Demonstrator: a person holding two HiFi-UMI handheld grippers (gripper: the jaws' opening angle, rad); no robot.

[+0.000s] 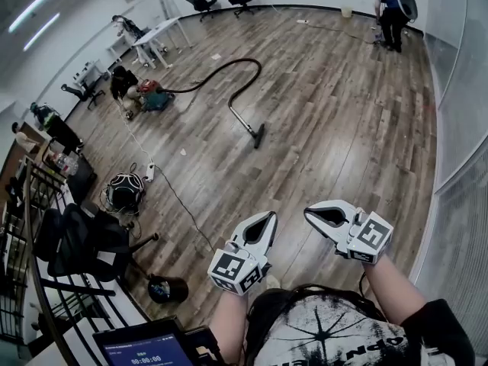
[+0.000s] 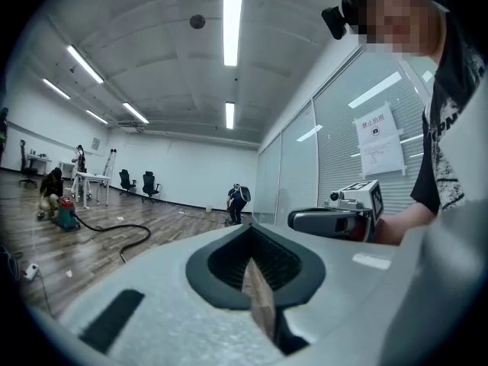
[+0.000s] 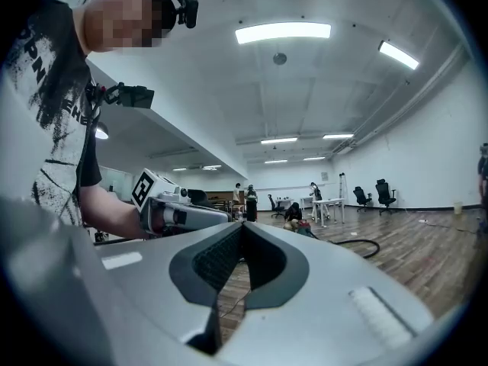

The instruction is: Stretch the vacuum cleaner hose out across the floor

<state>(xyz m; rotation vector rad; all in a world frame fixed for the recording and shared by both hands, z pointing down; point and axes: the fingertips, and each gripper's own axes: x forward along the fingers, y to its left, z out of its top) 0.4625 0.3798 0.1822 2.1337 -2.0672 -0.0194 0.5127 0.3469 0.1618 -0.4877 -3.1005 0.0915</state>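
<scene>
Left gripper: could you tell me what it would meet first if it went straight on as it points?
Nothing near: the left gripper points over open floor, right of the hose; far off, perhaps the standing person.

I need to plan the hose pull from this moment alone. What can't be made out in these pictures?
Head view: where the black curved hose joins the red and teal vacuum cleaner is too small to read.
Right gripper view: only a hose loop shows; the black floor nozzle is hidden behind the shut right gripper.
Left gripper view: the vacuum cleaner and the crouching person in black beside it are too small for detail.
</scene>
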